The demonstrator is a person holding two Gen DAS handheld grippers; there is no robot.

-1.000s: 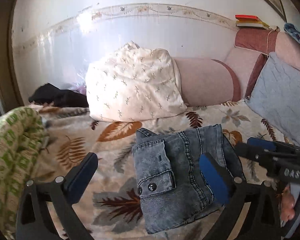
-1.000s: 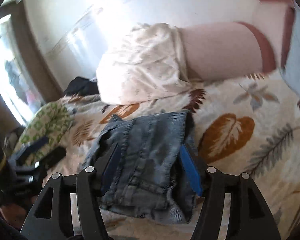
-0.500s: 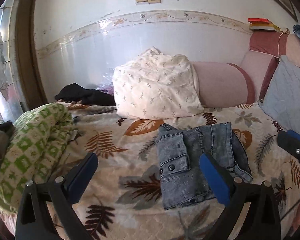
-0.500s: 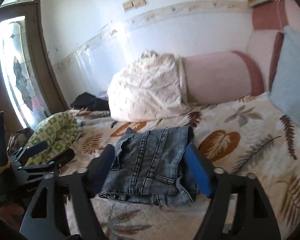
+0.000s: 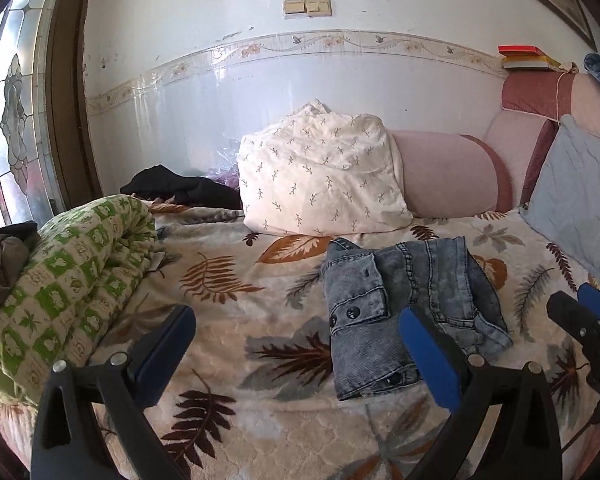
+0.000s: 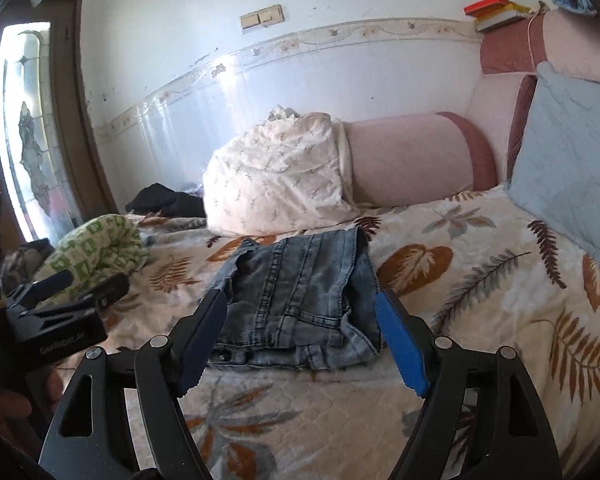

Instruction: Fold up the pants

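The grey-blue denim pants (image 5: 404,308) lie folded into a compact bundle on the leaf-patterned bedspread (image 5: 228,344); they also show in the right wrist view (image 6: 300,300). My left gripper (image 5: 296,344) is open and empty, held back from the bundle to its left. My right gripper (image 6: 300,332) is open and empty, just in front of the bundle's near edge, not touching it. The right gripper shows at the right edge of the left wrist view (image 5: 588,320), and the left gripper at the left of the right wrist view (image 6: 72,288).
A white patterned pillow (image 5: 320,176) and a pink bolster (image 5: 448,176) lie behind the pants. A blue-grey cushion (image 5: 576,192) leans at the right. A rolled green-and-white blanket (image 5: 60,280) lies at the left, with black clothing (image 5: 180,188) behind it.
Both grippers have pulled back and up from the pants, which now look smaller and lie free on the bed. Both stayed open.
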